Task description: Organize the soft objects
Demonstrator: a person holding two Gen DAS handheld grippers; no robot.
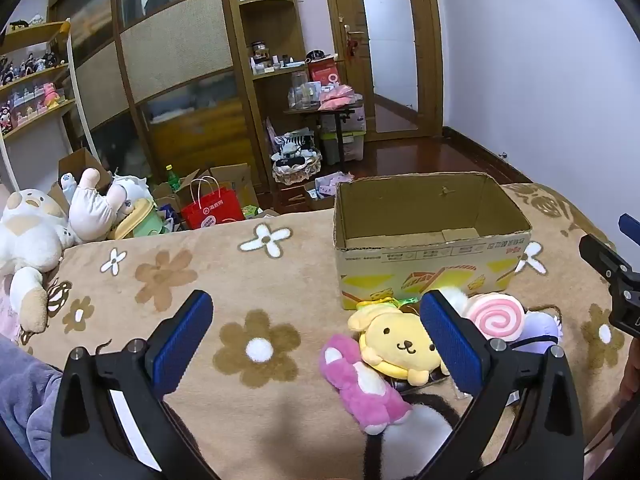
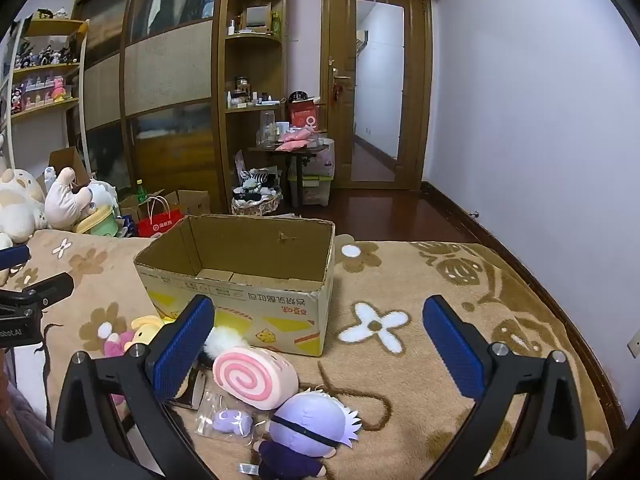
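Soft toys, yellow dog plush (image 1: pixel 400 344) and pink swirl cushion (image 2: pixel 256 376), lie heaped on blanket (image 1: pixel 240 280) before empty cardboard box (image 2: pixel 240 272); left gripper (image 1: pixel 316 344) and right gripper (image 2: pixel 320 344) spread wide, holding nothing; first pick likely pending.

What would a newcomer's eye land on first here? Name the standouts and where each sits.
The open cardboard box sits on the flowered blanket, nothing visible inside it. A bright cluster of plush lies just in front of it: a pink swirl roll, a yellow dog, a pink fuzzy toy and a lavender-haired doll. The left gripper and right gripper hover above them, jaws wide and holding nothing.
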